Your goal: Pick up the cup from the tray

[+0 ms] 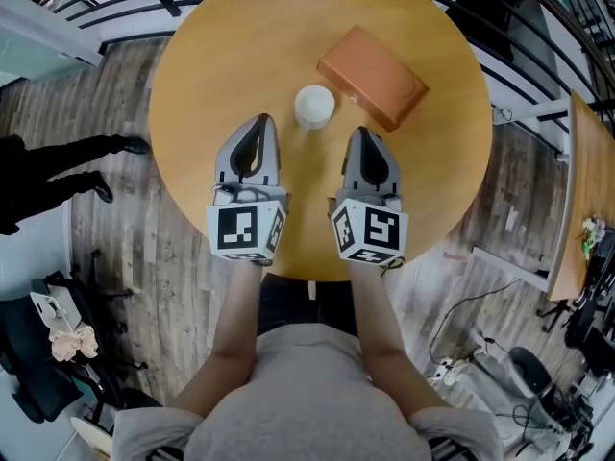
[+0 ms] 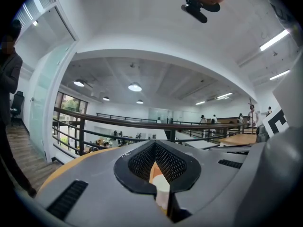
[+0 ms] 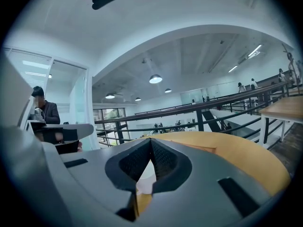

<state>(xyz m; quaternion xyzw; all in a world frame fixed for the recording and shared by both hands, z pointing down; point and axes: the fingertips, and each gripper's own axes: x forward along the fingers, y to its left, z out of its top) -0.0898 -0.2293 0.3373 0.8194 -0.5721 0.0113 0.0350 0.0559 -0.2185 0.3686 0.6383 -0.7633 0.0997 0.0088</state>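
A white cup (image 1: 314,105) stands upright on the round wooden table (image 1: 211,56), just left of a flat orange-brown tray (image 1: 372,77) and off it. My left gripper (image 1: 260,121) is shut and empty, its tips short of the cup on the near left. My right gripper (image 1: 361,133) is likewise shut and empty, near right of the cup. Both point level toward the far side. In the left gripper view the cup (image 2: 162,189) shows through the window between the shut jaws (image 2: 155,143). The right gripper view shows the cup (image 3: 144,181) the same way behind its own tips (image 3: 150,140).
The table's near edge (image 1: 317,277) lies under my forearms. A dark railing (image 1: 115,8) runs behind the table. A person's dark legs (image 1: 58,176) are on the plank floor at left. Another wooden table (image 1: 581,190), chairs and cables stand at right.
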